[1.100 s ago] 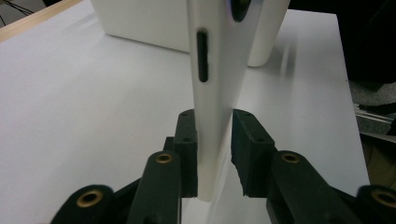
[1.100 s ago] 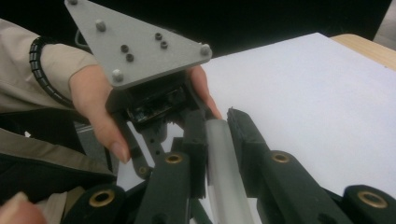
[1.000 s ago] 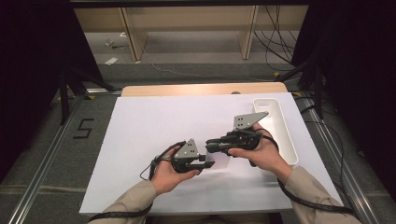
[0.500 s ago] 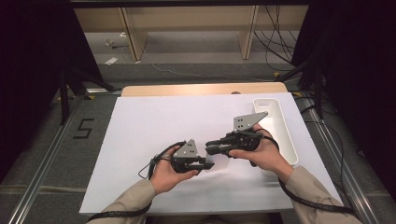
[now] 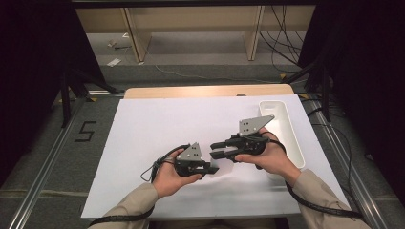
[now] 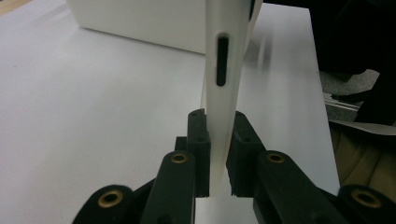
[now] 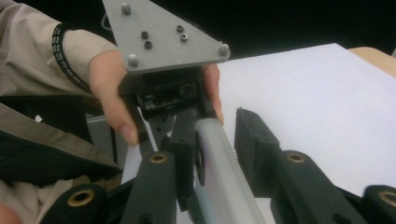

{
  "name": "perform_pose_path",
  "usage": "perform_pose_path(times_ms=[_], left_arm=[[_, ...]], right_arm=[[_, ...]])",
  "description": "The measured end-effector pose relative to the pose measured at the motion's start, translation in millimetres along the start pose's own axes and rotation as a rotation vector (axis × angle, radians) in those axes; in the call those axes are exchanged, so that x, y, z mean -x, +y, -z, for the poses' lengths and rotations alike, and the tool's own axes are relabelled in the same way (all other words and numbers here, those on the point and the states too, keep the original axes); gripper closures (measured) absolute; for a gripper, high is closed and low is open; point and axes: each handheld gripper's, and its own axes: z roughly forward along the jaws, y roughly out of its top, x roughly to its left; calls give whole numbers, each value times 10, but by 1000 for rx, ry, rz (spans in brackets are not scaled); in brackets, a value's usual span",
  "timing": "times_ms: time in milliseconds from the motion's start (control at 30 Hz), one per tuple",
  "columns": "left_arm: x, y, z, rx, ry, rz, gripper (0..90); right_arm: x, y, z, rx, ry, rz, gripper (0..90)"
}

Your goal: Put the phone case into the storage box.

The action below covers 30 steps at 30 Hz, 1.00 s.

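While the left tongs (image 6: 218, 154) clamp the white phone-like slab (image 6: 224, 74) on edge above the counter (image 5: 157, 124), the right tongs (image 7: 219, 154), just opening, stand loose around it, so keep that left grip firm through this handover.

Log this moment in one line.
left gripper: jaws just closing, clamped on white slab | right gripper: jaws just opening, one pad off slab
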Motion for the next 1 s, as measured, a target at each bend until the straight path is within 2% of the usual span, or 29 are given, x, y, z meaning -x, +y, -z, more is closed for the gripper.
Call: perform_pose_path(times_ms=[133, 233, 400, 633, 767, 867, 1000], left_arm=[[-7, -1, 12, 6, 29, 16, 811], [-12, 2, 27, 12, 56, 28, 811], [-33, -3, 46, 20, 102, 60, 810], [-49, 1, 82, 38, 196, 103, 809], [-66, 2, 107, 46, 242, 138, 809], [-82, 3, 126, 56, 287, 170, 809], [-94, 6, 136, 69, 327, 212, 808]], right_arm=[[5, -3, 4, 21, -37, -3, 602], [21, -2, 14, 53, -88, -10, 476], [55, -4, 60, 105, -146, -44, 350], [96, -19, 117, 178, -258, -90, 239], [120, -42, 130, 192, -327, -104, 184], [131, -60, 131, 206, -365, -117, 163], [140, -81, 129, 219, -421, -125, 149]])
